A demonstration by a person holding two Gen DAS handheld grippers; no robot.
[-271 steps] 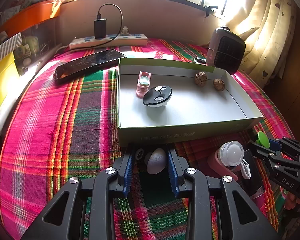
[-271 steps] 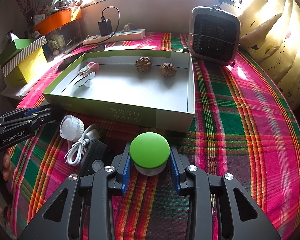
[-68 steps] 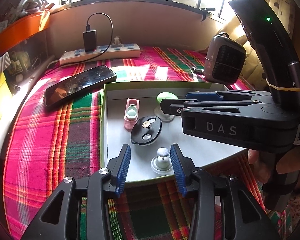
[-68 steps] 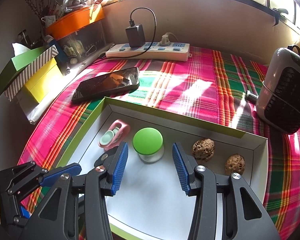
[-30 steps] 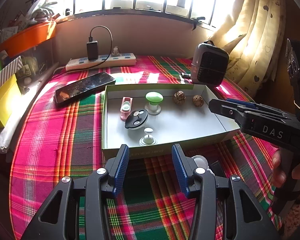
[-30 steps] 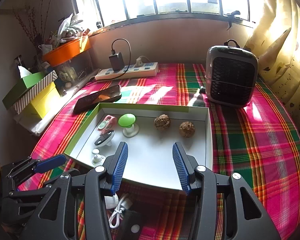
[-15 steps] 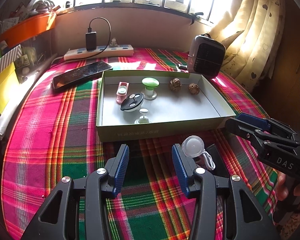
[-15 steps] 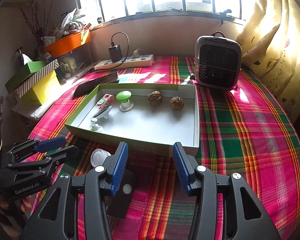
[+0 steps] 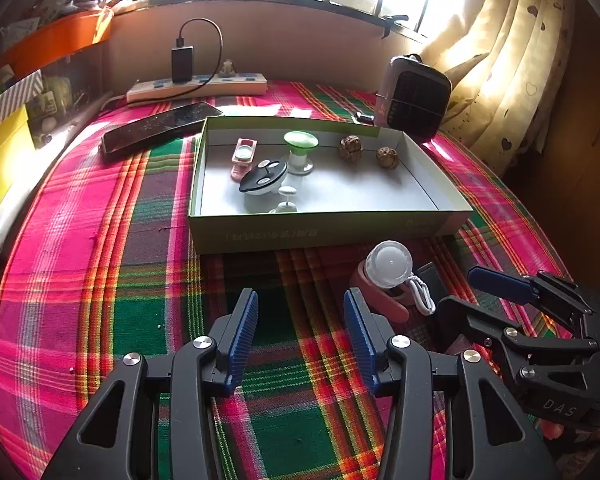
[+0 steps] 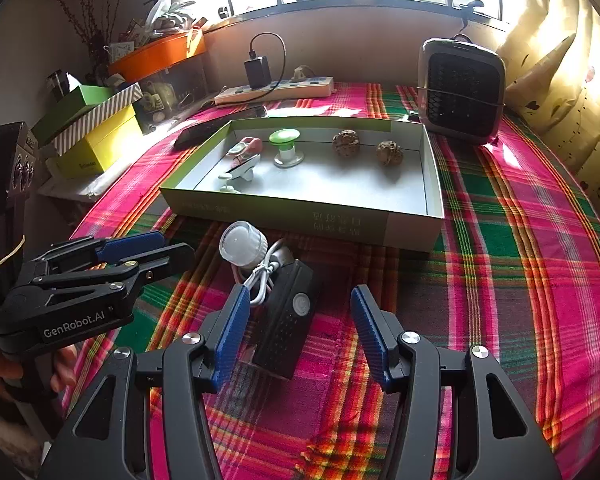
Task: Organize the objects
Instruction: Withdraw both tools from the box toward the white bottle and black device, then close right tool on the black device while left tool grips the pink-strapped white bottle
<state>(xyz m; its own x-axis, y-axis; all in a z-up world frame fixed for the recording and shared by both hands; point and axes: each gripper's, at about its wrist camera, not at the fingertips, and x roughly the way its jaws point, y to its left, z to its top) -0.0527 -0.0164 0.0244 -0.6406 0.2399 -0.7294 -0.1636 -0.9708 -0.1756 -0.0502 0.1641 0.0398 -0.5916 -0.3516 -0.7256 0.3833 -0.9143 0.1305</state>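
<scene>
Both grippers spread and empty, left gripper [image 9: 300, 320] over bare cloth, right gripper [image 10: 296, 320] near the black device [image 10: 288, 320]. Box [image 10: 432, 184] holds six small items; device, cable [image 10: 262, 276] and white-capped thing [image 10: 243, 243] left outside by its front wall

Woven plaid cloth [image 10: 500, 240] is covering the counter, looking matt and slightly coarse. The cardboard box [image 10: 340, 220] is showing a smooth pale inside. Ribbed blue rubbery pads are lining the matt black plastic fingers [image 10: 234, 332].
</scene>
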